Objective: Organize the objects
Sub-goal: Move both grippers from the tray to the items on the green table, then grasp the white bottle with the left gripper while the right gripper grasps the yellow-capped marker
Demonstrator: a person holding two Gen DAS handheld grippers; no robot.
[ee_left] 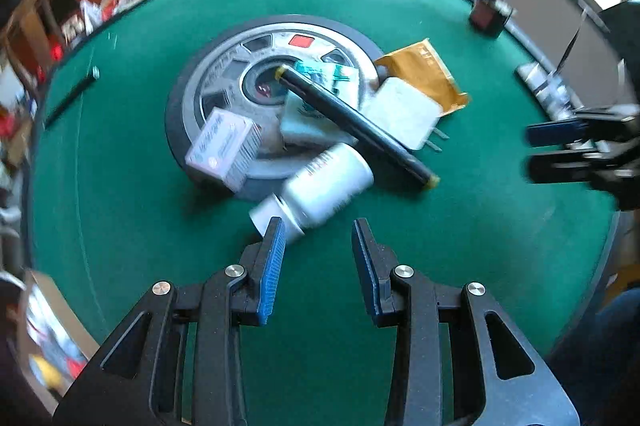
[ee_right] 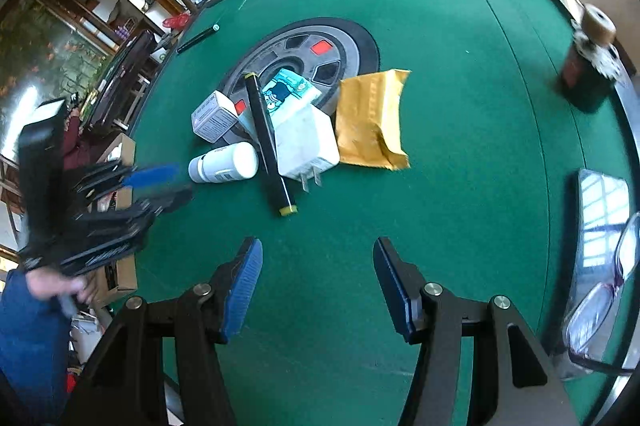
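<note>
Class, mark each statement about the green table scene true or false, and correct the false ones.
1. The white bottle lies on its side. True.
2. The black tube with yellow ends stands upright. False: it lies across the white charger.
3. The left hand-held gripper clamps the bottle. False: its jaws are open, with nothing between them.
4. A yellow padded envelope lies beside the charger. True.
5. The right hand-held gripper holds nothing. True.

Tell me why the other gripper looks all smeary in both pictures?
Left wrist view: the right hand-held gripper is streaked by motion blur and the white bottle is soft. Right wrist view: the left hand-held gripper smears too, while the yellow envelope stays sharp.
</note>
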